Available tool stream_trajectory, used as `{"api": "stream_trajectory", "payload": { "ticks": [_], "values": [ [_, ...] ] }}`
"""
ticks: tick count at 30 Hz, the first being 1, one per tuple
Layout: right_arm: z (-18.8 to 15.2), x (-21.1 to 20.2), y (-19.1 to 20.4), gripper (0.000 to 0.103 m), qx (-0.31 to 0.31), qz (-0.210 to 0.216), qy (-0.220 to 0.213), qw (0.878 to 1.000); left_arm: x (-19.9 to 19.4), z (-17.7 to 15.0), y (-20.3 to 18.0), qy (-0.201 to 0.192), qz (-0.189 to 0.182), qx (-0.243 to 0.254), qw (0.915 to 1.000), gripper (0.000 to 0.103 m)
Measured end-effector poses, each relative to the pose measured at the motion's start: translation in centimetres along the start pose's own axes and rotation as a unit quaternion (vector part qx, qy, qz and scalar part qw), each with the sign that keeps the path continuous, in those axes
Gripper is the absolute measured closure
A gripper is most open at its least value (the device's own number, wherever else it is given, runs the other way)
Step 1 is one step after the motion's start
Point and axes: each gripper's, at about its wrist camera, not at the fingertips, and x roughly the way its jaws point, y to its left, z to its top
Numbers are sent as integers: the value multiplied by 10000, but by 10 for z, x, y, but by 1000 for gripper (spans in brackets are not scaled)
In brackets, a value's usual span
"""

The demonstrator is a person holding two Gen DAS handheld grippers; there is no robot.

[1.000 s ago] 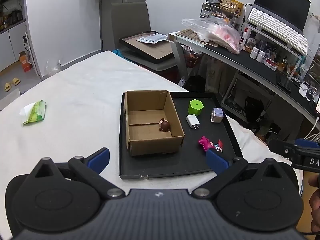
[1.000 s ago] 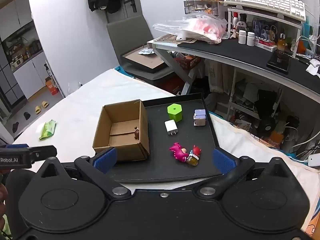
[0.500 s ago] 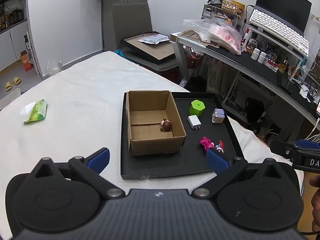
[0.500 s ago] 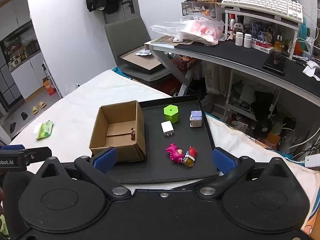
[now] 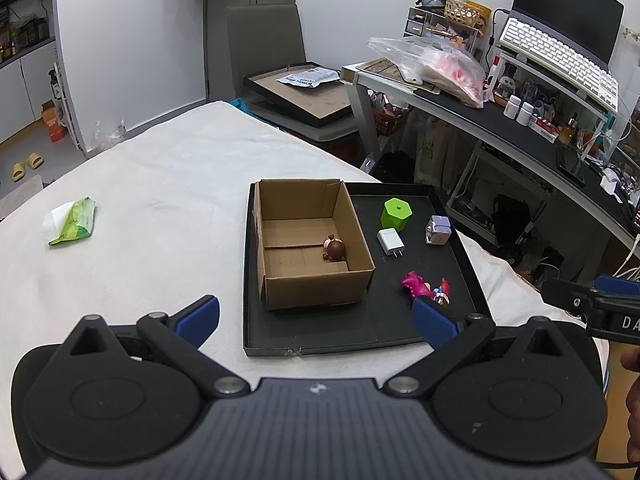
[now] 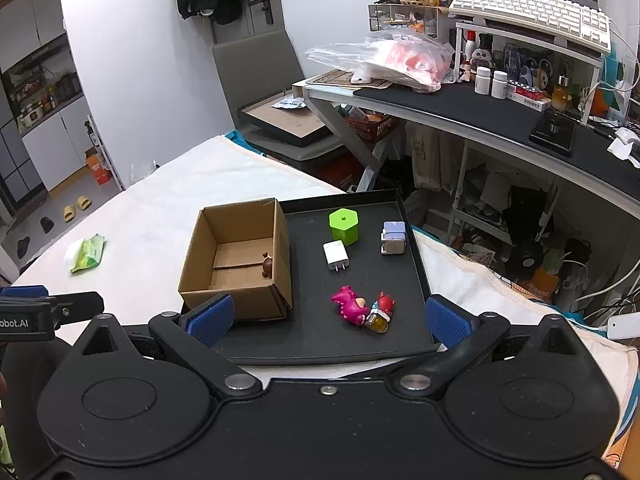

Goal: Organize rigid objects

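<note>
- Black tray (image 6: 416, 264) sat on a white cloth-covered counter (image 5: 168, 208), close to its right edge.
- Brown cardboard box (image 6: 240, 258) stood on the left part of the tray, top open.
- Just one small brown toy (image 5: 334, 248) lay inside the box, against its right wall.
- Still out on the tray: green six-sided block (image 6: 343, 225) near the far edge, white plug (image 6: 336, 255) just beside it, and little purple and white cube (image 6: 394, 237) near the right edge.
- Nearer the front edge, pink dinosaur (image 6: 350, 305) lay on its side, touching a small red figure (image 6: 385, 303) and a tiny yellow jar (image 6: 377, 322).
- Green packet (image 5: 74, 226) lay alone, far off on the left side of the counter, well apart from the tray.
- Left gripper (image 5: 316, 318) hung above the front edge of the tray, jaws wide and holding nothing.
- Right gripper (image 6: 328, 318) hung over the front edge too, jaws wide and empty.
- Looked like an early step: one toy packed, five or six more to go, next pick not yet begun.
- Best guess for next: dinosaur pile, closest to the right gripper.
- Called for going down over one toy only, since three of them touched and could get nudged or grabbed together.
- Then a lift over the box wall and a drop inside, with care not to bump the light box and slide it.
</note>
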Motion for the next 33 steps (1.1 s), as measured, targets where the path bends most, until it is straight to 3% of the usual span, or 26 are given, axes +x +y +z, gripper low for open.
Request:
{"api": "stream_trajectory", "payload": {
  "ticks": [33],
  "values": [
    [3,-2,1,0,-70,-17,-27,10000,0,2,-1,-8,10,26,10000,1]
  ]
}}
